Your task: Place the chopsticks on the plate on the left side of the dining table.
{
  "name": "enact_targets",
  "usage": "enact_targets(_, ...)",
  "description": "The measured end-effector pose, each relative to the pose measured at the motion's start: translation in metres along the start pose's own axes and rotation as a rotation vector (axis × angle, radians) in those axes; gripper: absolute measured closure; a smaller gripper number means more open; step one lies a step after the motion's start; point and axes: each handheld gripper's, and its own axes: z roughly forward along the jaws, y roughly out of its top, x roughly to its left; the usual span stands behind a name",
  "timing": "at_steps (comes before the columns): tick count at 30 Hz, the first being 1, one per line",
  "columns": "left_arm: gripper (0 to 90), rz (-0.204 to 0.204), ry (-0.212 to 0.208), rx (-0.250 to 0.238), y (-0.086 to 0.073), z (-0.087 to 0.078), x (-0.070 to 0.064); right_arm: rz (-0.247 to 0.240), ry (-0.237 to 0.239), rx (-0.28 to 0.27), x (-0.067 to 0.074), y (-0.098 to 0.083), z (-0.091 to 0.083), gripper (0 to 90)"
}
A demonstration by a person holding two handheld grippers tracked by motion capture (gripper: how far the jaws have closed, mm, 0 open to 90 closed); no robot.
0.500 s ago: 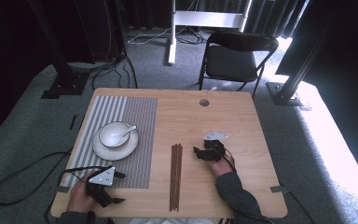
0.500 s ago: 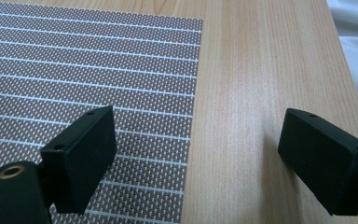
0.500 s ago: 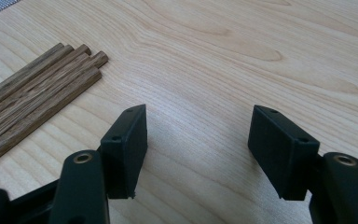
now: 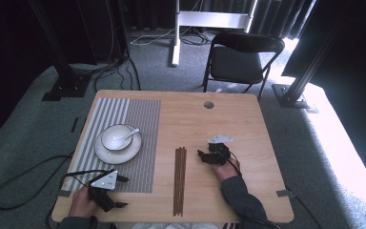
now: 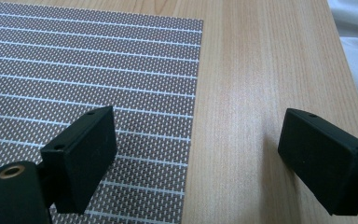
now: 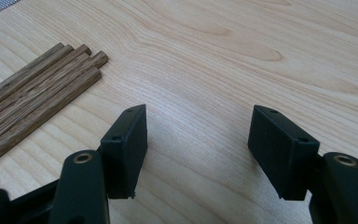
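the right gripper (image 4: 205, 156) is sitting on bare wood just beside the chopsticks (image 4: 180, 180), jaws standing wide apart and holding nothing. in the right gripper view the chopsticks (image 6: 32, 98) are lying off to the left of the open right gripper (image 6: 198, 149), not between the jaws, so the coming move is looking like a short sideways reach toward them. the sticks are lying bundled together, long axis running from the near table edge straight away from the person, ends close to that near edge. this hand is clearly the nearer one. the left gripper (image 4: 119, 192) is resting at the near left corner, at the edge of the striped placemat (image 4: 138, 119), well apart from the sticks, also gaping wide and empty; in its own view the left gripper (image 5: 198, 154) is straddling the mat border. the bowl with spoon (image 4: 119, 137) on a plate is sitting on the mat, away from the reach path. open wood is lying on both sides of the sticks, so there is room for jaws to straddle them across the long axis.
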Motion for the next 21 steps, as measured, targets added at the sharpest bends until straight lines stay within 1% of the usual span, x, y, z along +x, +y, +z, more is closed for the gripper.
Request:
enact_targets(16, 11.7, 0.0, 0.0, 0.0, 0.0, 0.0, 0.0, -0.001, 0.001, -0.001, 0.0002, -0.0002, -0.0004, 37.9)
enact_targets(21, 11.7, -0.001, 0.0, 0.0, 0.0, 0.0, 0.0, -0.01, 0.007, -0.003, 0.0015, -0.0005, -0.0011, 40.3)
